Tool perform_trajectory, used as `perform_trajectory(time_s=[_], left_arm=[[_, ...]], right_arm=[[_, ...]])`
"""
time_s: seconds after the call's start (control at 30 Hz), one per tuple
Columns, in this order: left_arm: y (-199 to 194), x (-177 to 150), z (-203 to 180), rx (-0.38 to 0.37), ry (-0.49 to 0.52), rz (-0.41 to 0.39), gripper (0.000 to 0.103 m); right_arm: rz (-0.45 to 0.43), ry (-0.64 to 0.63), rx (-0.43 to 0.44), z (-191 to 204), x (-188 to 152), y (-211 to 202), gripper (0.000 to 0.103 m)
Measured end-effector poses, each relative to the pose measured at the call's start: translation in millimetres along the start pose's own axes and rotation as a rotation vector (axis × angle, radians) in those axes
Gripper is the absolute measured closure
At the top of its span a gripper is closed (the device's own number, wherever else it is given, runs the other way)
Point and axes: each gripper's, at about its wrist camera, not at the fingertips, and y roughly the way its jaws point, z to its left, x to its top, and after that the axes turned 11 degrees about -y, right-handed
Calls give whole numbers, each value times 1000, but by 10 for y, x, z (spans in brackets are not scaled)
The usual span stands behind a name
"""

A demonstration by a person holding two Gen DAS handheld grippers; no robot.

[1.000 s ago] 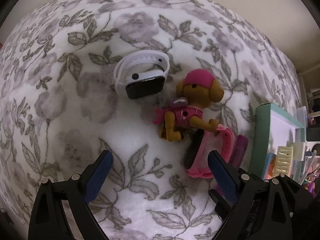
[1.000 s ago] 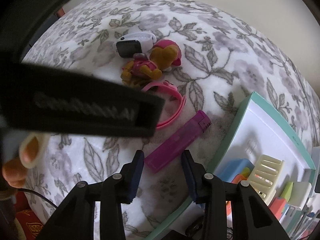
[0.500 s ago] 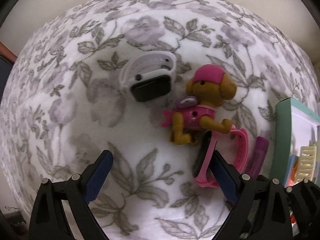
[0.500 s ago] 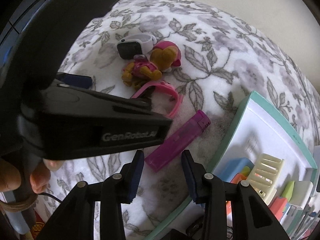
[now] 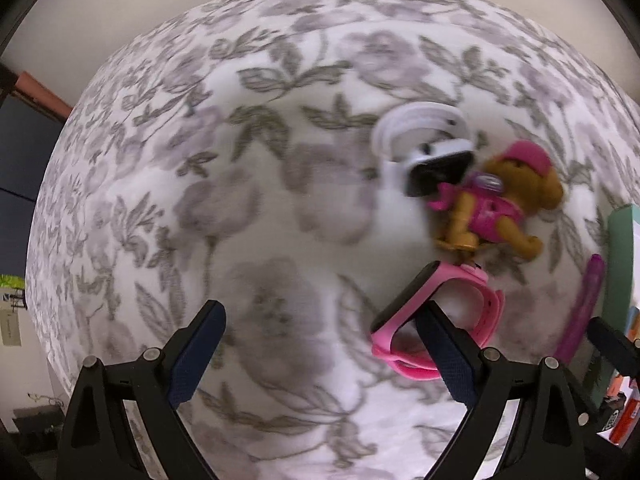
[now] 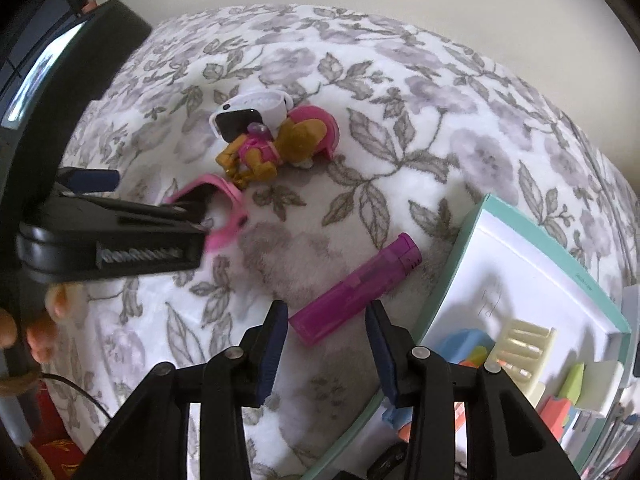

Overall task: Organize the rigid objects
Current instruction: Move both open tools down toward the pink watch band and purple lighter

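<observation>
Floral blanket (image 6: 400, 128) fills both our wrist views; our left gripper (image 5: 320, 344) has its fingers spread wide over bare fabric, nothing between them, its right finger overlapping the pink watch (image 5: 448, 312) at about four o'clock in that view; our right gripper (image 6: 326, 344) has just been opening, its fingers parted and not pressing anything, with the near end of the purple lighter (image 6: 356, 292) just ahead of the gap at twelve o'clock; the toy dog (image 6: 280, 148) in a pink cap lies further off at eleven o'clock, touching the white watch (image 6: 248, 116); the teal-rimmed box (image 6: 472, 216) sits at three o'clock, holding a cream comb (image 6: 524, 348) and coloured pieces.
</observation>
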Motion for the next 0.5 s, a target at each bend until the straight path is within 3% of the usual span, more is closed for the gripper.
perform_trajectory(time_s=[0.1, 0.23, 0.4, 0.5], left_arm=[[-4, 9, 123, 24, -14, -6, 6], [-6, 14, 168, 32, -10, -9, 6], [1, 23, 248, 29, -1, -8, 6], [-5, 23, 278, 23, -5, -4, 6]], right_arm=[[-13, -8, -11, 41, 37, 37, 51], [0, -13, -74, 173, 131, 163, 51], [3, 23, -2, 153, 167, 146, 51], [10, 25, -15, 105, 168, 67, 50]])
